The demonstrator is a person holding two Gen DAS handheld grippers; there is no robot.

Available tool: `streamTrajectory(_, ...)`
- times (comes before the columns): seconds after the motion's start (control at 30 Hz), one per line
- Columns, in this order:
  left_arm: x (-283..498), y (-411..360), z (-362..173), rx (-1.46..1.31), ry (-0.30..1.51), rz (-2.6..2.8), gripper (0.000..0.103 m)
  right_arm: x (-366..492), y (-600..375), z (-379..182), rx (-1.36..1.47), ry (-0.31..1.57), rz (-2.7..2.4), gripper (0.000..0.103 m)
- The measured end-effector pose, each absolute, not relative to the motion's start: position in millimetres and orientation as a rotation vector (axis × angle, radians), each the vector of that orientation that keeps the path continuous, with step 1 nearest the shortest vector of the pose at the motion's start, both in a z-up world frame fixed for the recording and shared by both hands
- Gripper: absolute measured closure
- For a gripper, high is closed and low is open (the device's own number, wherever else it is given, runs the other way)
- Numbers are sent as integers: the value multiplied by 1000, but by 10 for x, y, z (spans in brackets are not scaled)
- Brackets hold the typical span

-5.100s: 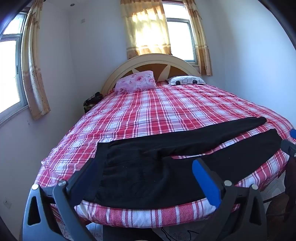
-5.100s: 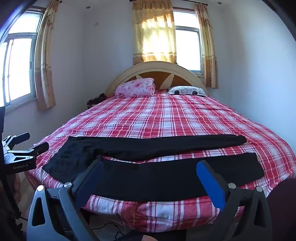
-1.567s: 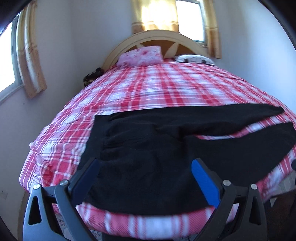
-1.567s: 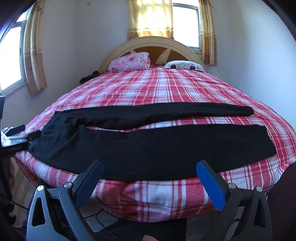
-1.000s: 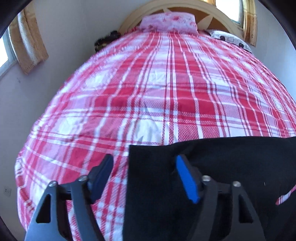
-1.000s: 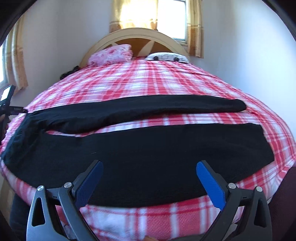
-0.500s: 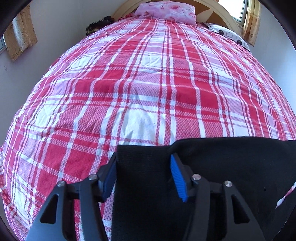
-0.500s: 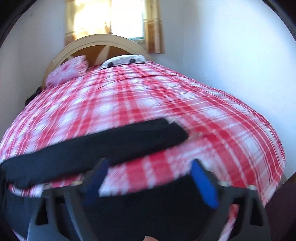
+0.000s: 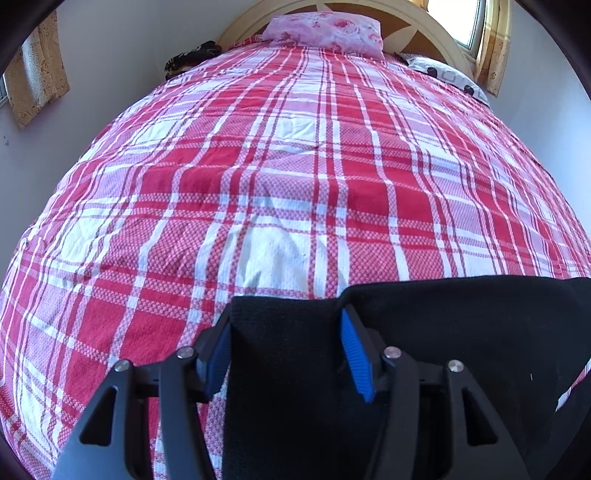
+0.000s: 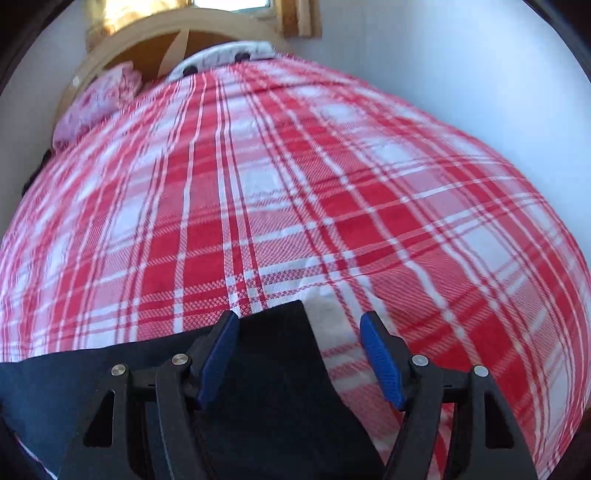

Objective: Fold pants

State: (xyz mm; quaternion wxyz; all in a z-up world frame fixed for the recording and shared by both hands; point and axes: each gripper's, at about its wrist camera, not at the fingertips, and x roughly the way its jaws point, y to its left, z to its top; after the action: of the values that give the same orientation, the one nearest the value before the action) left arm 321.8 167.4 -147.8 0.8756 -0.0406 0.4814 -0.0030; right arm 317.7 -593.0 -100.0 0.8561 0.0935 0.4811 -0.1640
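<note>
Black pants [image 9: 461, 332] lie flat across the near part of a bed. In the left wrist view my left gripper [image 9: 286, 336] is open, its blue-padded fingers straddling the far corner of the waistband, close over the cloth. In the right wrist view my right gripper [image 10: 299, 343] is open over the far corner of a pant leg's cuff [image 10: 277, 332]; the left finger is over the cloth, the right finger over the bedspread. Neither gripper holds the cloth.
The bed has a red and white plaid bedspread [image 9: 295, 166]. A pink floral pillow [image 9: 325, 31] and a white dotted pillow [image 9: 443, 72] lie by the curved headboard [image 10: 177, 33]. A dark bundle [image 9: 192, 55] sits at the bed's far left. Walls flank both sides.
Both grippers have come down from the foot of the bed to the pants. The left narrowed over the waistband corner; the right swung rightwards to the cuff end and narrowed.
</note>
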Motion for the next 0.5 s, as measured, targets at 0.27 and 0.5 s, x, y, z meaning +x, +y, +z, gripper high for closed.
streamTrajectory(0.27,3197,1646,-1373,-123,959,-71,87,3270,-5781,-1005,140,1009,-266,95)
streamTrajectory(0.5,3035,1696,-1143,-164,869,-116,88,2963,-5788,-575,131,886,-273,95)
